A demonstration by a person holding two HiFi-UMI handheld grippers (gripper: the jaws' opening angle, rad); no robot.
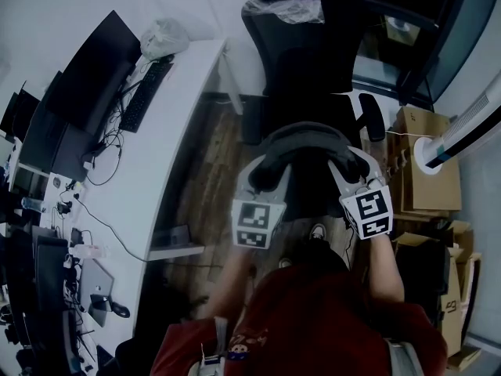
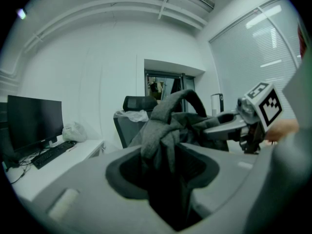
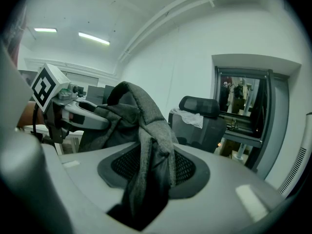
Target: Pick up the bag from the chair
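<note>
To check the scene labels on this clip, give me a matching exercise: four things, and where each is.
Things:
1. bag
2. keyboard
3. cardboard boxes
4. clear plastic

Places:
A. on the white desk
B. draped on the black chair
C. gripped by the left gripper and right gripper
D. at the head view's right edge

Pairs: 1-C, 2-A, 3-D, 4-B

Rough matt grey woven cloth bag (image 1: 305, 141), smooth matt plastic left gripper (image 2: 165, 162), smooth white desk (image 1: 174, 143), wood-grained floor (image 1: 211, 171).
</note>
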